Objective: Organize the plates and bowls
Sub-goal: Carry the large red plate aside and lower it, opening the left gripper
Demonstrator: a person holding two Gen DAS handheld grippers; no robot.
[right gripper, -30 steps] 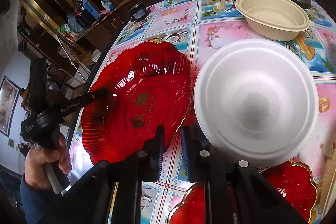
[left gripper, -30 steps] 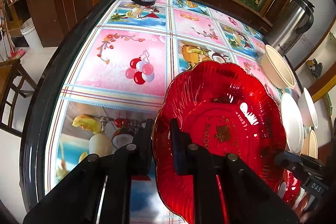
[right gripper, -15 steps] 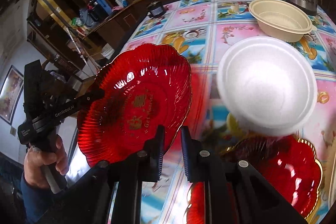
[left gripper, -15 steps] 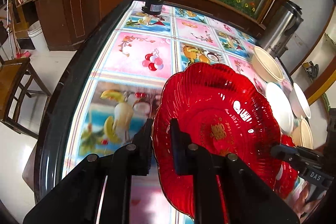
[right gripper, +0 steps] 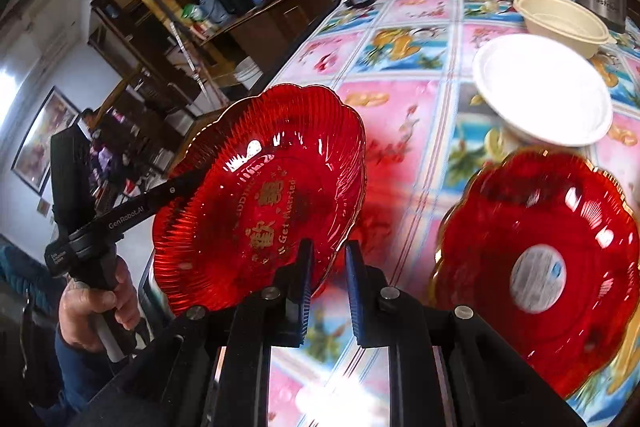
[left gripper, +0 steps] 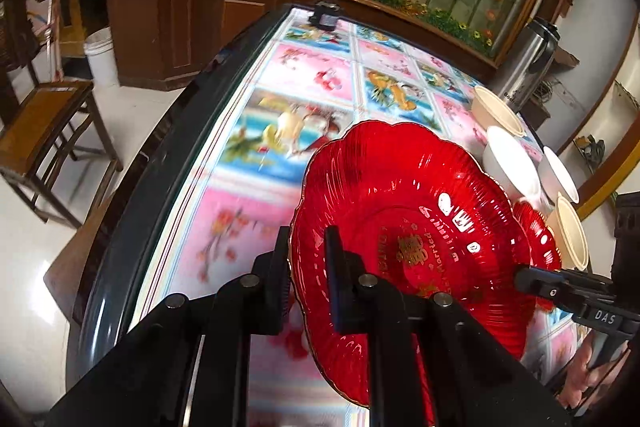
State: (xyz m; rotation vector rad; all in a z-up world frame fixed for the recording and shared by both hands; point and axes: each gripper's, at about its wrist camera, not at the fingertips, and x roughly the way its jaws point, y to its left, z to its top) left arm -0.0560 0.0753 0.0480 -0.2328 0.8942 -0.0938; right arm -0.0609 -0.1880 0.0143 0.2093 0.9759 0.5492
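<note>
Right now both of my grippers pinch the same red plate by opposite edges: my left gripper is clamped narrow on its near scalloped rim, and my right gripper is closed thin on the rim at the other side, so the plate hangs tilted above the table, clear of the cloth. To do this carry well, I judge I should level the plate, move both hands at one pace so the brittle-looking rim is not twisted between the pads, and lower it squarely onto its mate. The plate is translucent red with fine radial ribs, a gold-edged flower outline and gold lettering in its centre. Just beyond it in the right view lies a second red plate flat on the table, a round sticker in its middle. Farther off stand a white bowl and a cream bowl, with a steel flask beside them.
</note>
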